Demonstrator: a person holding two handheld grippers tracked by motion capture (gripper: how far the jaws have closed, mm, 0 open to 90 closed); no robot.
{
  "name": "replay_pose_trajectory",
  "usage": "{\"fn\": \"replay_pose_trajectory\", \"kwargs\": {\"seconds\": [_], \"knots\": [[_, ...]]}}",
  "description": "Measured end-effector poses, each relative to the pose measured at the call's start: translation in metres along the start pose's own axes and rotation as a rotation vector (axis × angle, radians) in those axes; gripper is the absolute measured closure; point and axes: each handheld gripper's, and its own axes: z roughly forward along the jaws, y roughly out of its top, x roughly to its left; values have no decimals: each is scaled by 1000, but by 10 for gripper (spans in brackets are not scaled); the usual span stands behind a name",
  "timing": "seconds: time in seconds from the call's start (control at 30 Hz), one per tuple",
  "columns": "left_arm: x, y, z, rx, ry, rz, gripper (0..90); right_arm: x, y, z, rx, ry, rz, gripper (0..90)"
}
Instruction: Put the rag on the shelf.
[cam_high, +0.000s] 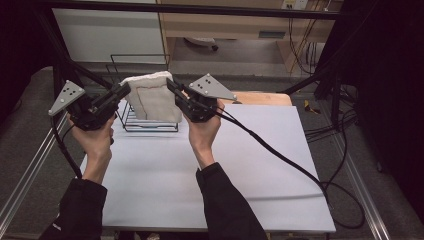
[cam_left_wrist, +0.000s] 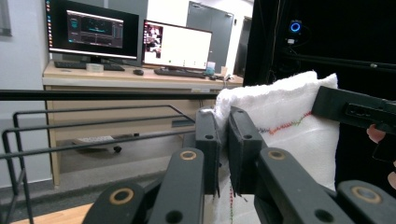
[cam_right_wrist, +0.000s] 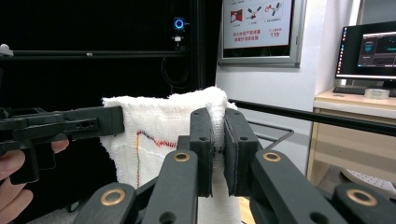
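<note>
While both grippers held it by its upper corners, the white towel (cam_high: 152, 97) hung clear of the worktop (cam_high: 210, 175), stretched flat between them over the black wire rack (cam_high: 131, 95) at the worktop's far left.

Item 1, left gripper (cam_high: 121, 93): jaws nearly closed, pinching the towel's upper left corner; in the left gripper view the cloth (cam_left_wrist: 289, 121) was squeezed between the 2 black pads.

Item 2, right gripper (cam_high: 172, 87): jaws likewise nearly closed on the upper right corner, the folded edge (cam_right_wrist: 217, 116) nipped between the pads.

Item 3, towel: white terry with a thin coloured stitch line. Held at 2 corners it was kept spread and taut, apparently so that it could be laid over, or lifted off, a rack bar without bunching.

Item 4, wire rack: standing on the worktop just behind and below the towel, its upright bars the nearest obstruction to the hanging lower edge.

Item 5, surroundings: a black frame bar (cam_high: 200, 9) crossing overhead at the far side; trailing cables (cam_high: 280, 155) over the worktop's right half; a wooden desk with 2 monitors (cam_left_wrist: 93, 28) well beyond, apart from the work.
</note>
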Motion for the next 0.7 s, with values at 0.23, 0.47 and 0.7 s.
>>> {"fn": "replay_pose_trajectory", "kwargs": {"seconds": [0.23, 0.47, 0.7], "knots": [[6, 11, 0, -15, 13, 3, 835, 3, 8, 9, -10, 6, -1, 835], [13, 25, 2, -22, 25, 15, 835, 3, 14, 17, -15, 7, -3, 836], [19, 35, 4, -30, 36, 25, 835, 4, 24, 28, -20, 3, -11, 836]]}}
